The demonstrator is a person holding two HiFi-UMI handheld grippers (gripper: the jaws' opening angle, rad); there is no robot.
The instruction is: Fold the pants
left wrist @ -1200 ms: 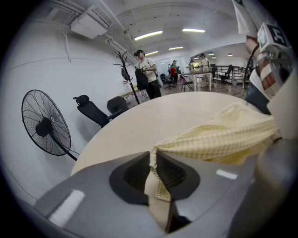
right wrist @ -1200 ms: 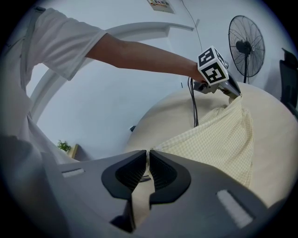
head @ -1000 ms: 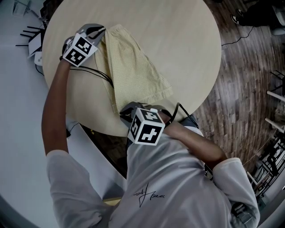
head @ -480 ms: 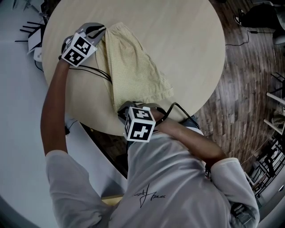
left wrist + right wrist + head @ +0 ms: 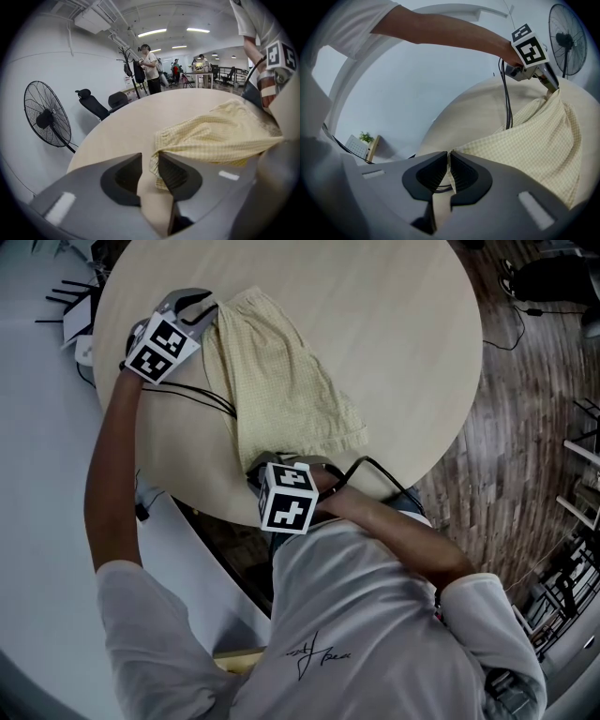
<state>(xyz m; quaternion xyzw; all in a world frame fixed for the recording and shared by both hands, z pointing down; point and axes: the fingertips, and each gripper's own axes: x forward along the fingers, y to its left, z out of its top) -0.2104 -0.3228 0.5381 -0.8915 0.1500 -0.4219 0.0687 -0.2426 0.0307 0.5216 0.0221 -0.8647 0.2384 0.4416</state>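
The yellow checked pants (image 5: 281, 390) lie folded lengthwise on the round pale table (image 5: 375, 324). My left gripper (image 5: 208, 304) is at their far waistband corner. In the left gripper view that gripper (image 5: 150, 164) has its jaws opening: the waistband corner (image 5: 157, 152) hangs against the right pad and bare table shows beside it. My right gripper (image 5: 267, 465) is at the table's near edge. In the right gripper view it (image 5: 449, 161) is shut on the pants' (image 5: 543, 140) thin hem corner.
Black cables (image 5: 202, 395) trail over the table beside the pants' left edge. The table rim runs right under the right gripper, with wooden floor (image 5: 525, 427) to the right. A standing fan (image 5: 47, 119), office chairs (image 5: 101, 105) and people stand beyond the table.
The right gripper has sunk a little and shifted left with the hem corner in it. The left gripper stays at the waistband corner.
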